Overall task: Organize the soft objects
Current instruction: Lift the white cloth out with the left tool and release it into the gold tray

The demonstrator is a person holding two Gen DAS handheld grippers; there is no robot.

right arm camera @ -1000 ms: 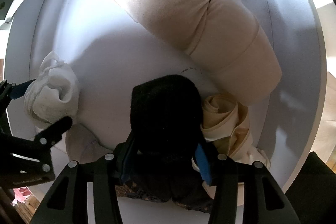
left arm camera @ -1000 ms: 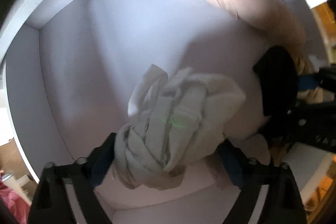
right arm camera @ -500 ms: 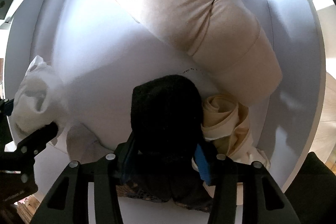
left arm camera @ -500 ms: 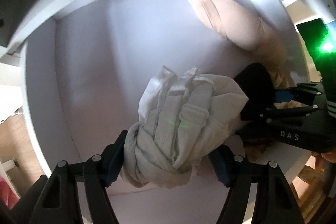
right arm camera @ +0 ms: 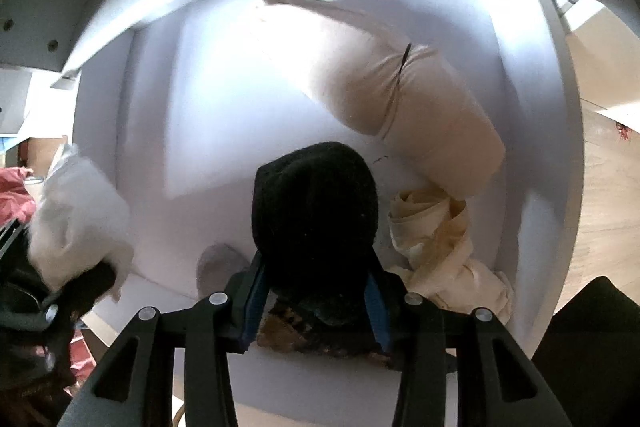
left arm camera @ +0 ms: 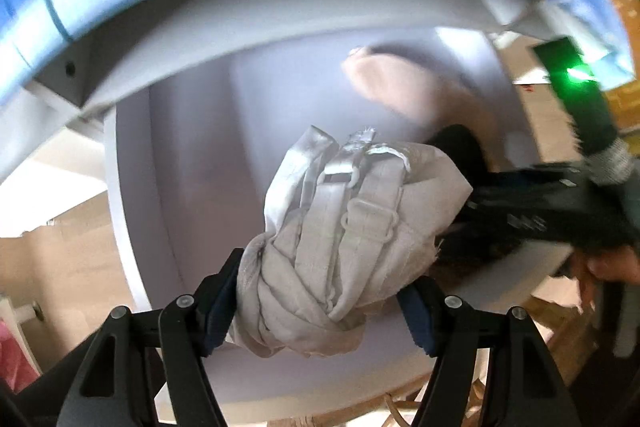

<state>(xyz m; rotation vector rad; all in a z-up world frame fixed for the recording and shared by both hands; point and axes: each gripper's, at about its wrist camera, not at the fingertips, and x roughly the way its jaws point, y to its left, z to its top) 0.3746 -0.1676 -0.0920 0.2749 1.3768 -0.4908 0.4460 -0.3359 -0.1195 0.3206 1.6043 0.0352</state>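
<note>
White drawer walls (right arm camera: 144,131) fill both wrist views, with pale wooden floor past the right-hand edge and a blurred blue band above the rim on the left camera.

Nearest my left lens, the left claw (left arm camera: 320,303) is clamped on a knotted white garment (left arm camera: 344,243), a strappy piece with plastic strap adjusters; its jaws drew in over the last second, then settled with the cloth squeezed between the pads. The bundle hangs over the drawer's front left part, clear of the floor of it as far as I can judge.

On my right camera, the right claw (right arm camera: 316,291) grips a black knitted item (right arm camera: 316,203), probably a beanie or rolled sock, and those jaws have just been closing tighter on it. Under it sits something dark and patterned that I cannot identify. Just beside it, toward the front right corner, lies a twisted cream cloth (right arm camera: 436,247), and farther back a rolled beige stocking-like bundle (right arm camera: 404,95) runs diagonally toward the rear wall.

I read this as the pick-out step: both pieces gripped and coming out of the drawer. Next I'd need to clear the rim without snagging the straps, then carry each to its own spot; where that is, these views don't show.
</note>
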